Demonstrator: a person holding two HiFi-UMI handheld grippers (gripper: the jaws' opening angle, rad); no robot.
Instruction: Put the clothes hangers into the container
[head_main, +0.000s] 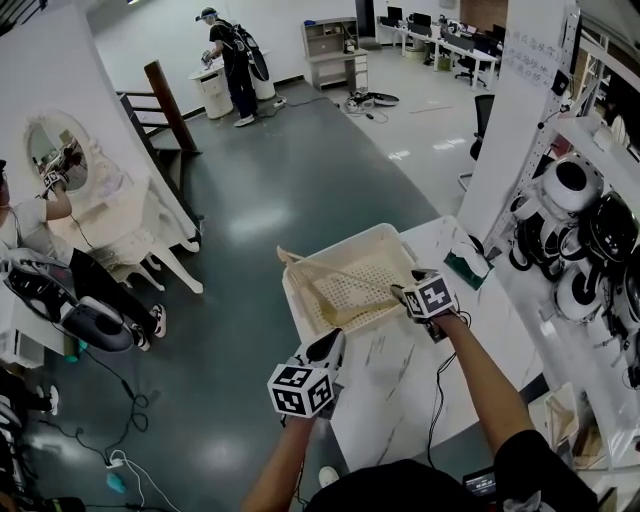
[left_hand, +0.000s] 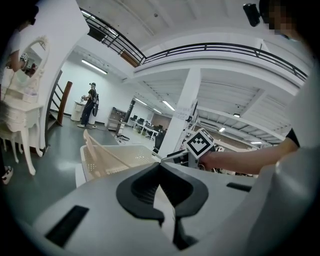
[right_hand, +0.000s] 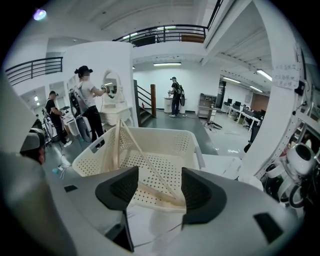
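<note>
Fingers of the right gripper (right_hand: 159, 187) are standing wide apart, gripping nothing, and are hovering at the near rim of the cream perforated container (head_main: 340, 243). A pale clothes hanger (head_main: 345, 272) is lying inside that container, one end leaning up against its left wall and the other reaching down toward the near rim, in line with the gap between the open fingers. The container is sitting on the white surface (head_main: 400, 385). The left gripper (left_hand: 161, 180) is hanging beside the container's near left corner, its fingers pressed together and empty.
</note>
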